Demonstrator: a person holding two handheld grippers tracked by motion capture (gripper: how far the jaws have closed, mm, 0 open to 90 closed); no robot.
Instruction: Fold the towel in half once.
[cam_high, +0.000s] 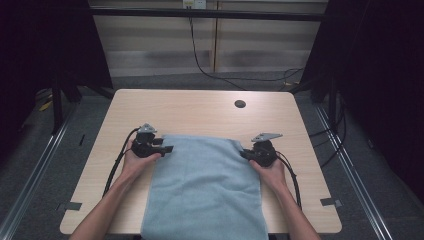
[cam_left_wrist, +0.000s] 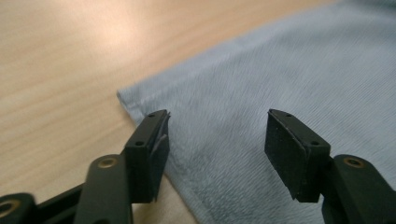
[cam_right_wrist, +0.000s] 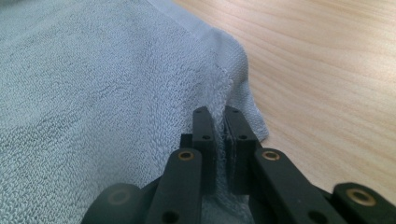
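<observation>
Right gripper (cam_right_wrist: 218, 122) clenched on the towel (cam_high: 205, 185) corner at 2 o'clock on the table (cam_high: 200, 107), left gripper (cam_left_wrist: 215, 135) spread wide over the 10 o'clock corner, seemingly readying a matching pinch for folding.

We see that our two forearms are bare, with no sleeves on them. Our left gripper (cam_high: 167, 148) and right gripper (cam_high: 243, 154) are black, each topped by a grey three-cornered plate, and a black cable loops back from each along the arm. Up close, their jaws are flat black bars with brass-coloured pivot rivets, small screw holes and dark rubbery pads (cam_left_wrist: 289, 151).
</observation>
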